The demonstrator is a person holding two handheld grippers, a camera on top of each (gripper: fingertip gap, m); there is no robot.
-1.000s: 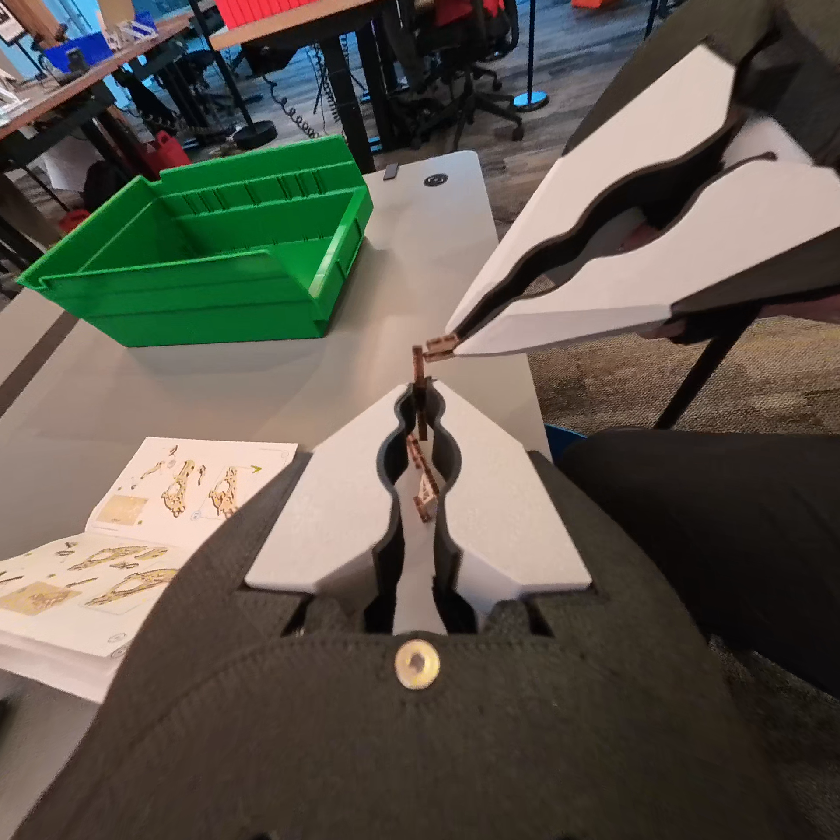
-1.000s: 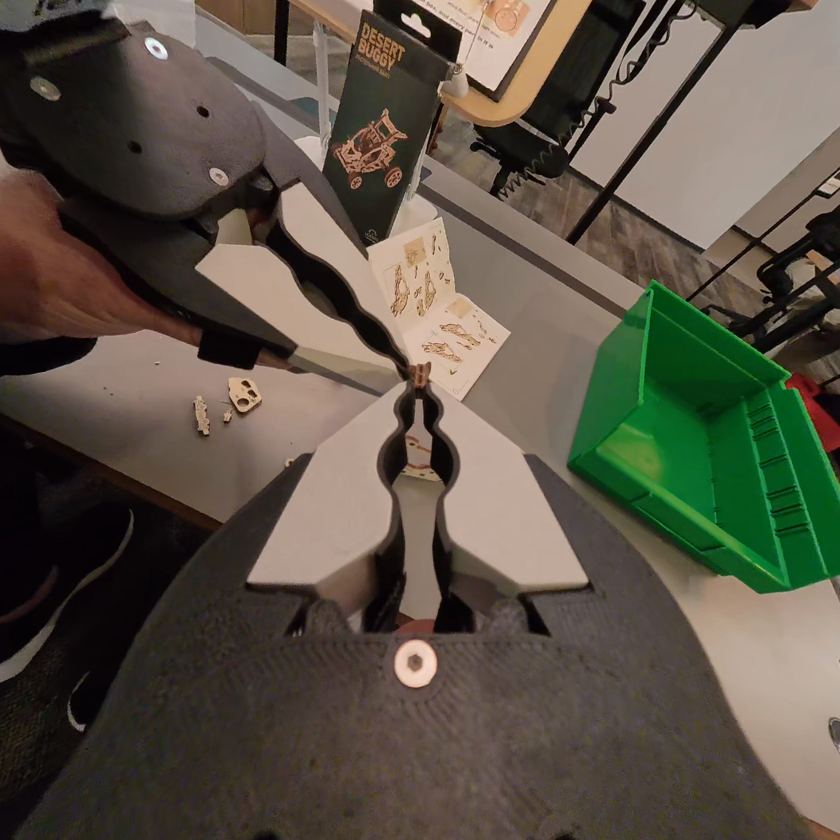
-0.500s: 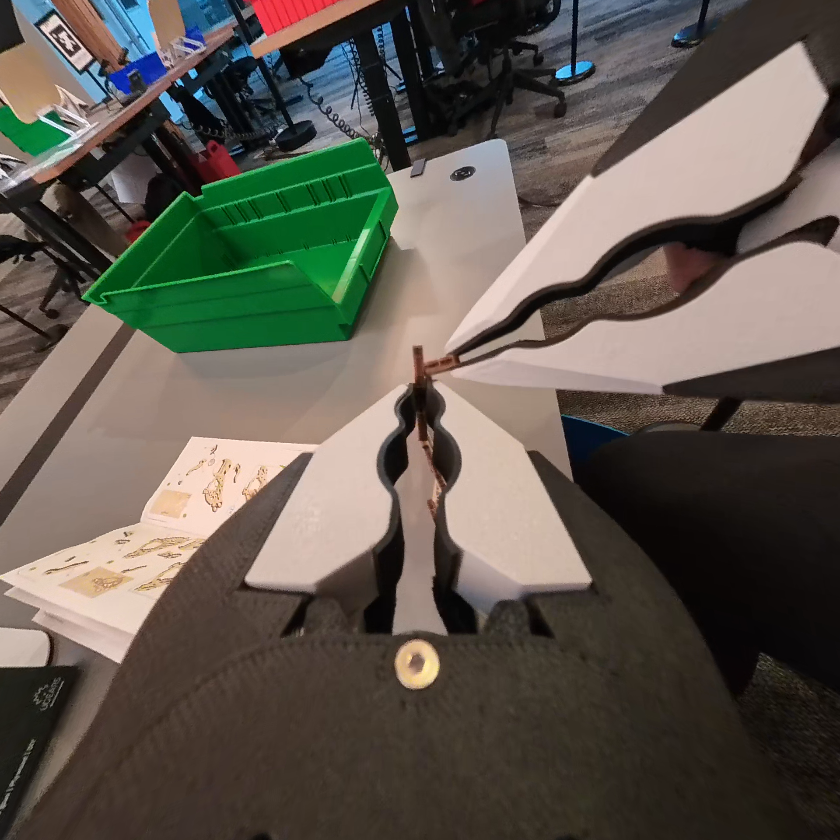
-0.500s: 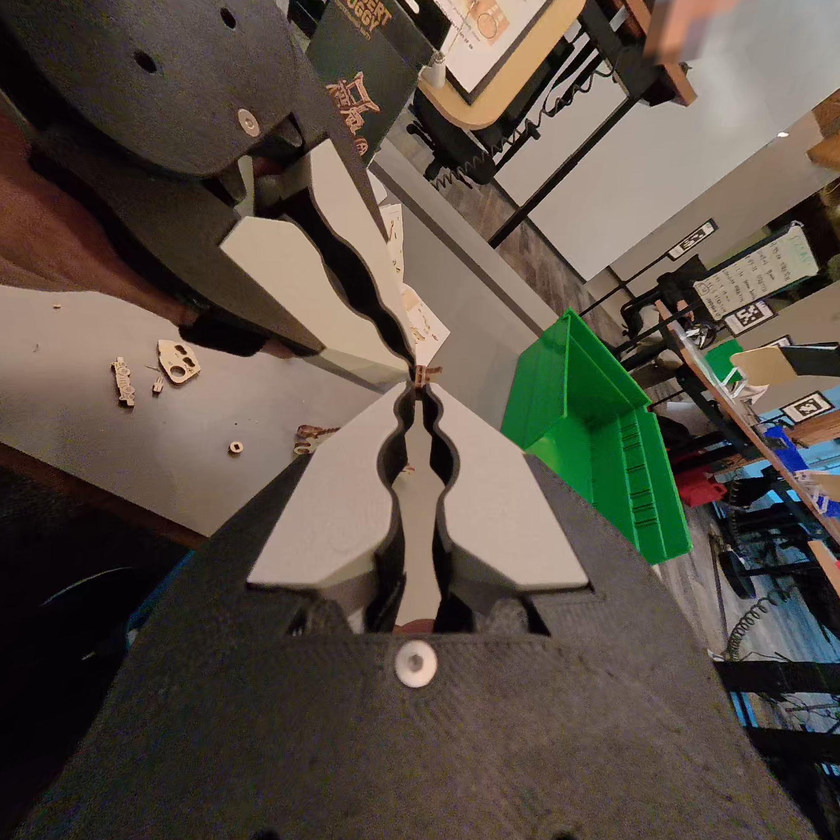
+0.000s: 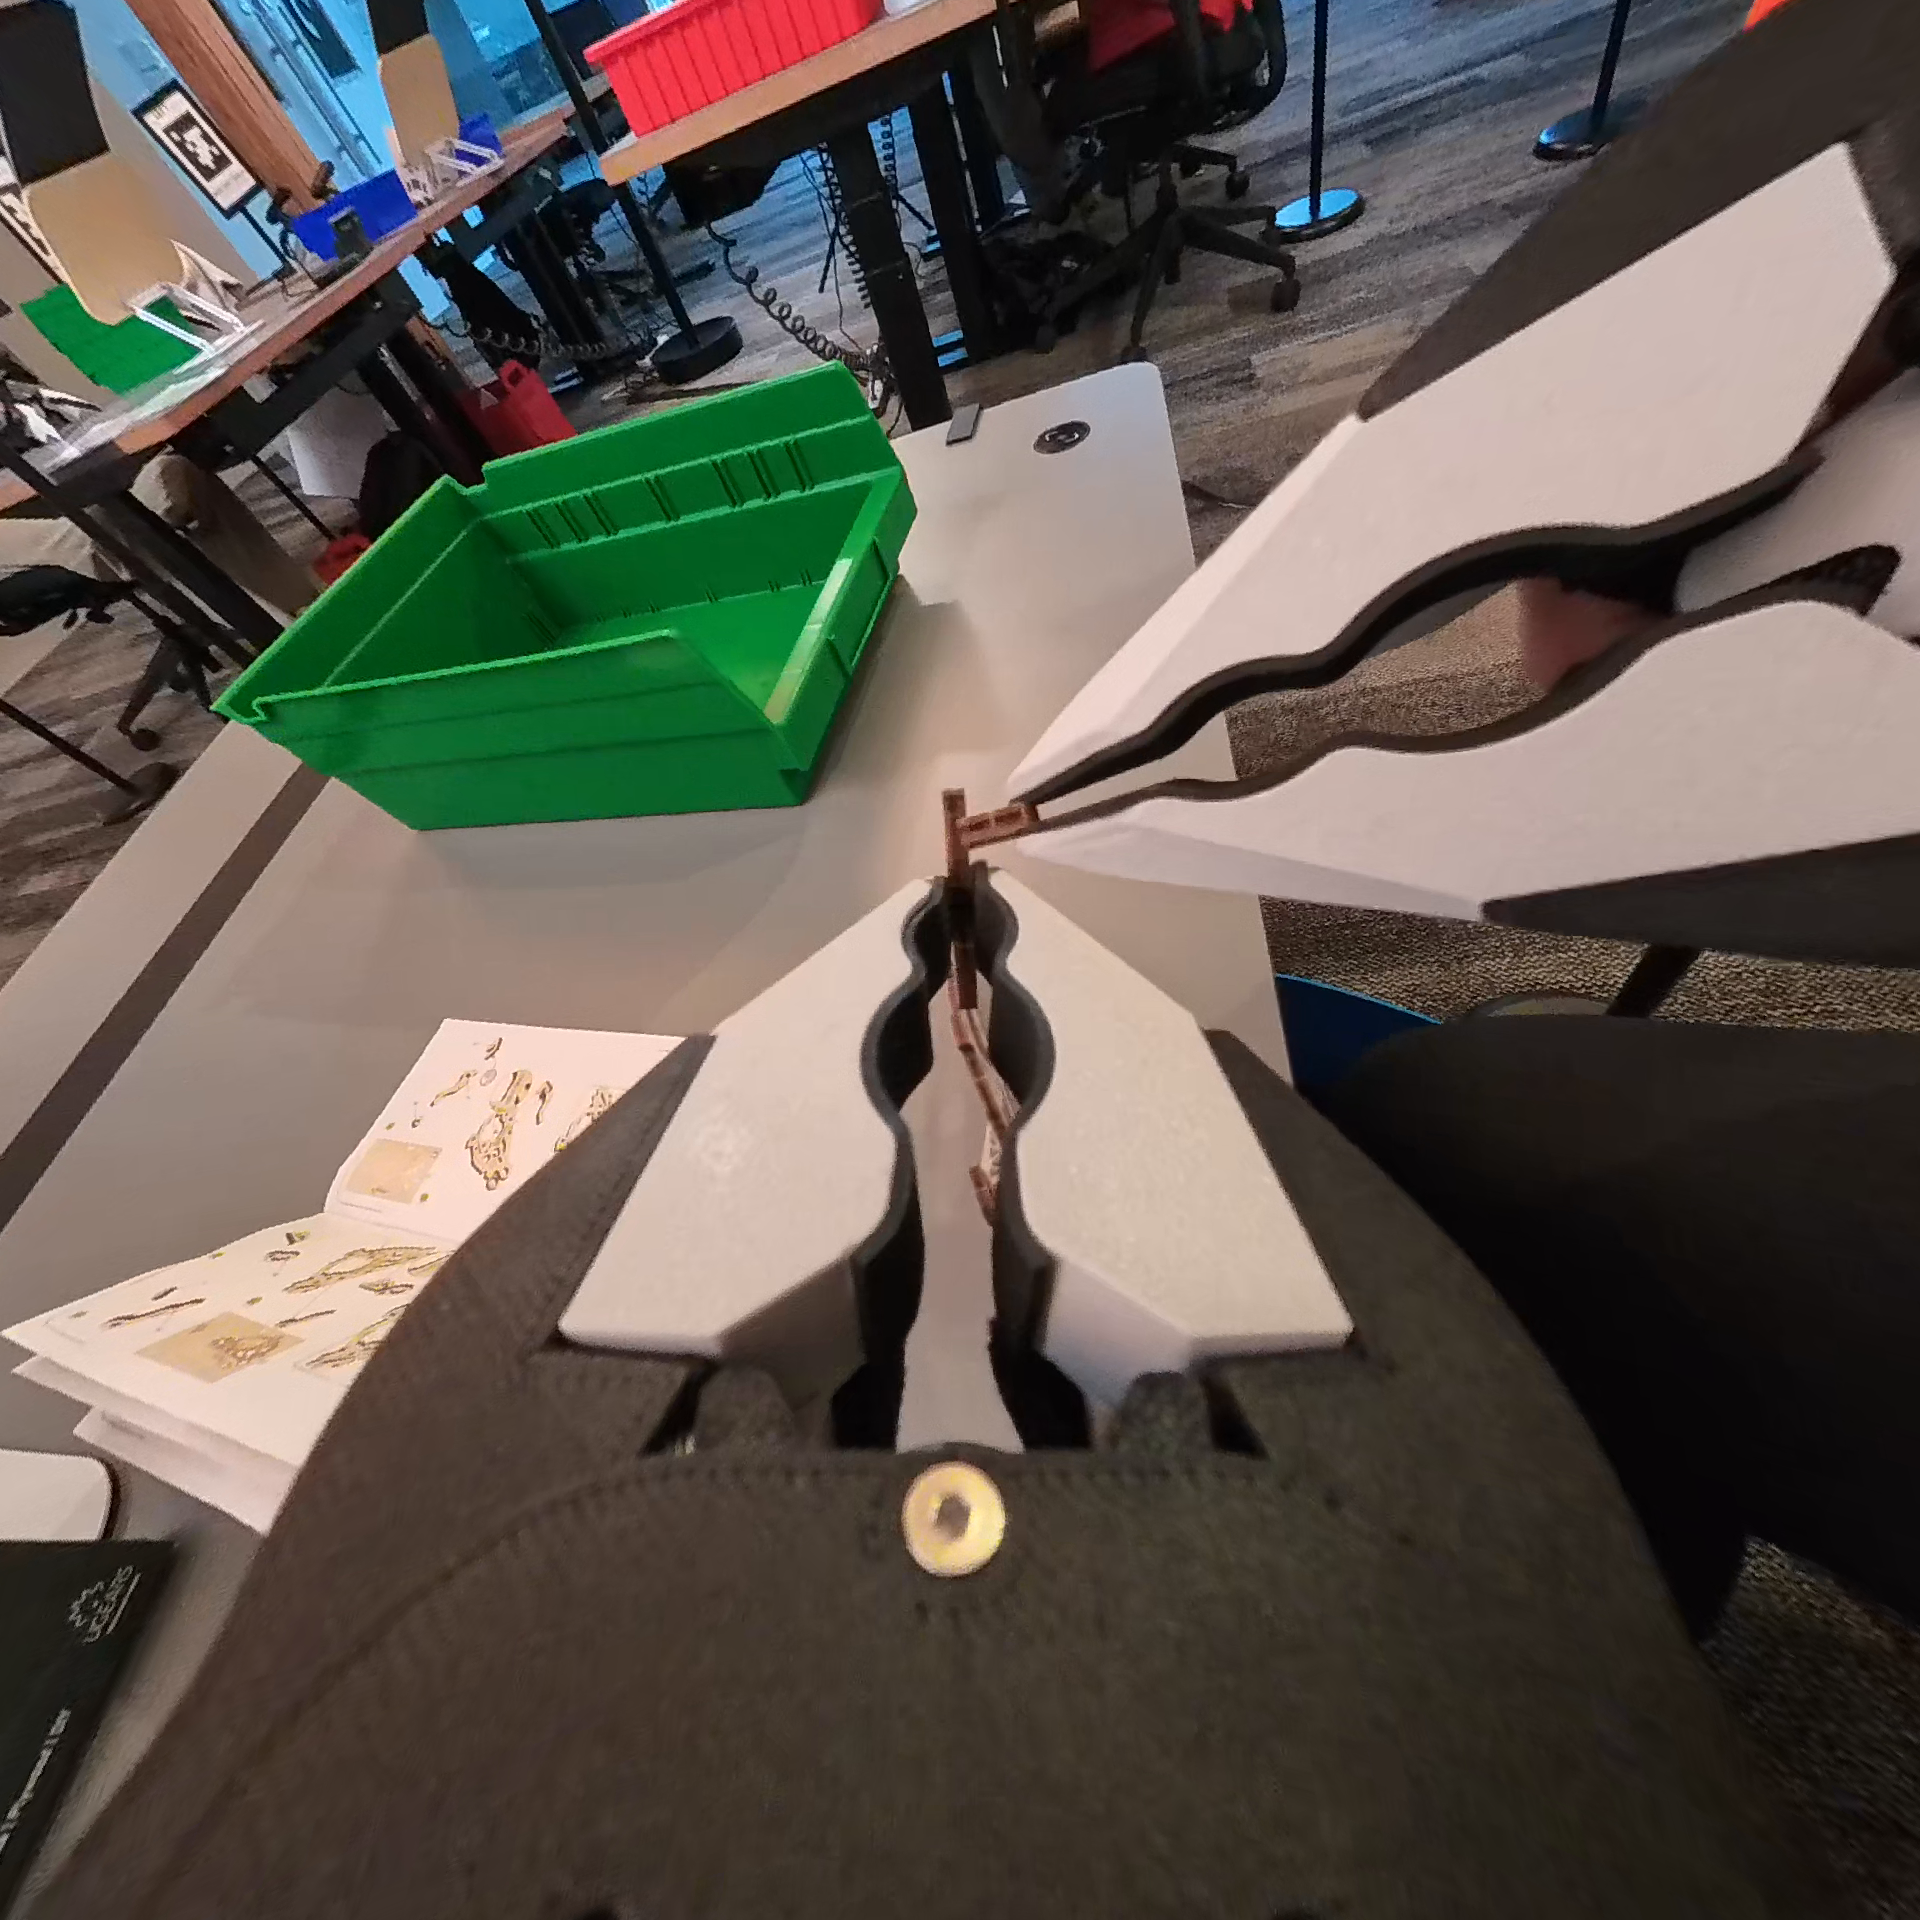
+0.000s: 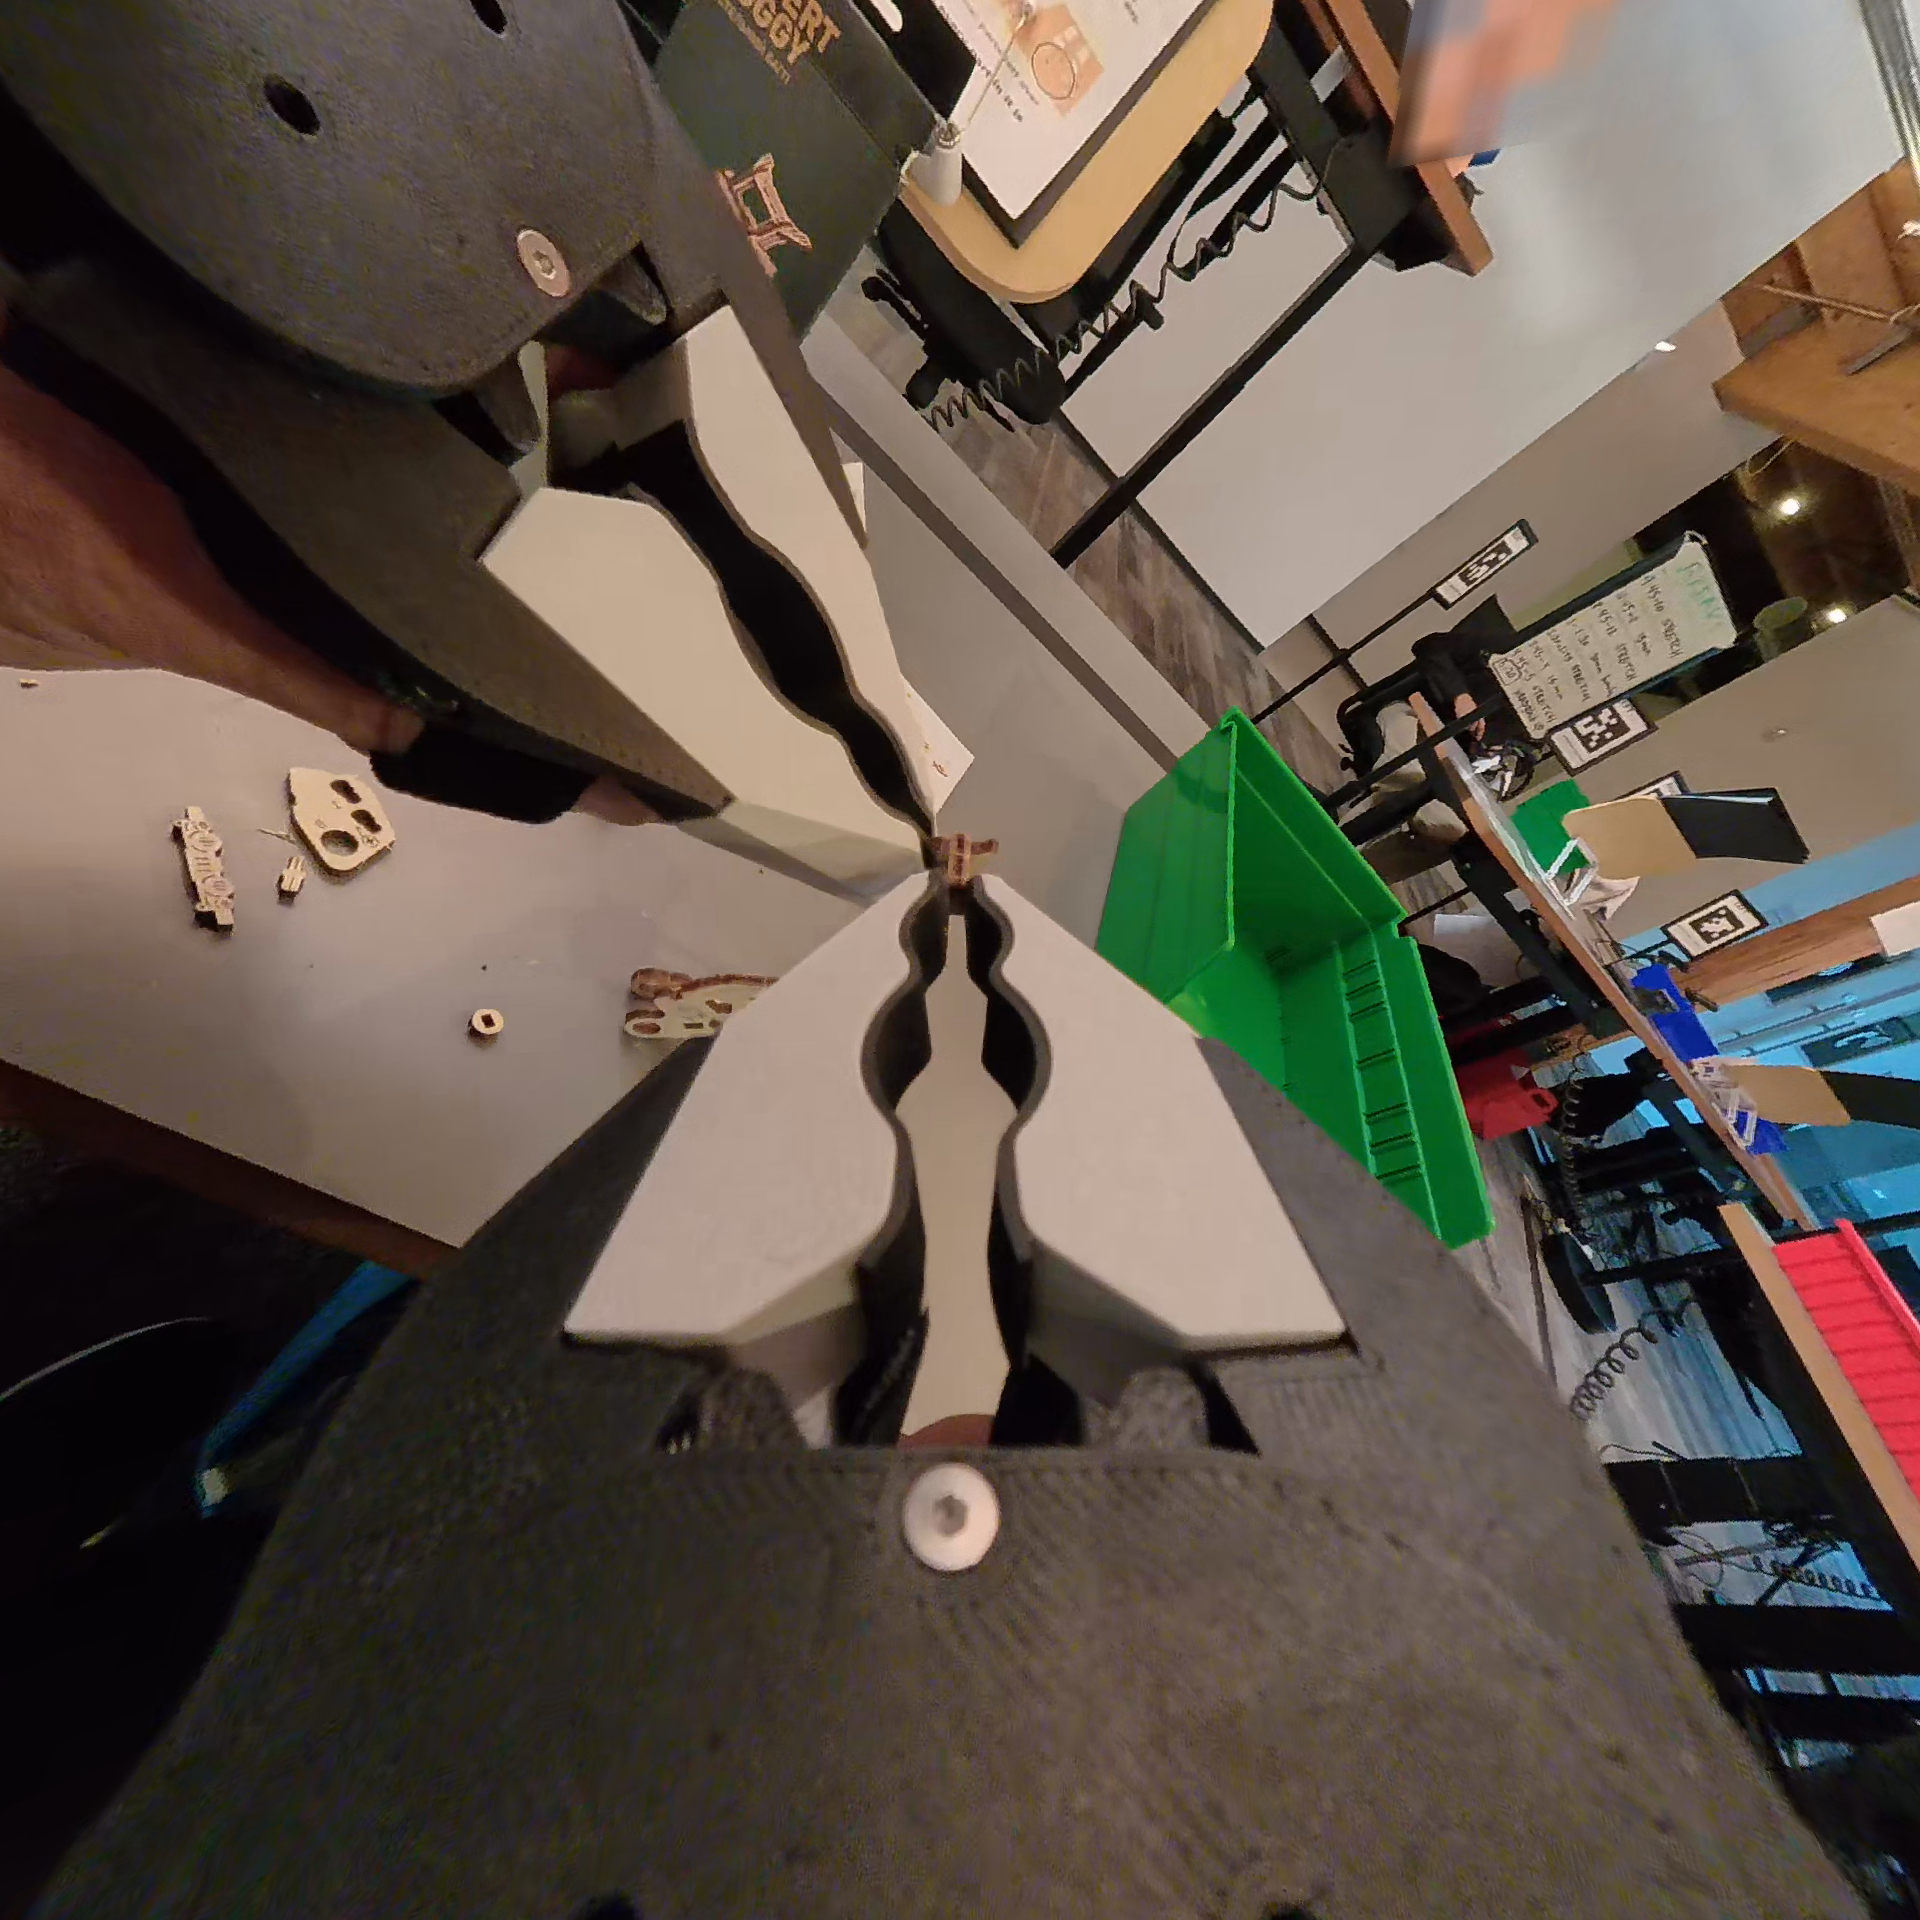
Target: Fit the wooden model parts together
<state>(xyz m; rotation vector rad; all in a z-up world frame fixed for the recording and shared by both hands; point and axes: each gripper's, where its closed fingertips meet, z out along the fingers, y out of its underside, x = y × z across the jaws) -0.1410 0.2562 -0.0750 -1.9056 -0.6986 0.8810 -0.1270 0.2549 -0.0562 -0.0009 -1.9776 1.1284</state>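
The small wooden piece (image 5: 1000, 826) now butts the wooden strip (image 5: 958, 862), both tongs clamped.

Green bin (image 5: 582, 634) sits empty toward the far edge of the grey desk (image 5: 416, 935). Cable grommet (image 5: 1062, 437) and a small dark tab (image 5: 964, 426) near the desk's far corner. Behind: red bin (image 5: 727, 52) on another desk, office chairs (image 5: 1174, 208), blue bin (image 5: 353, 213), coiled cable (image 5: 769, 312).
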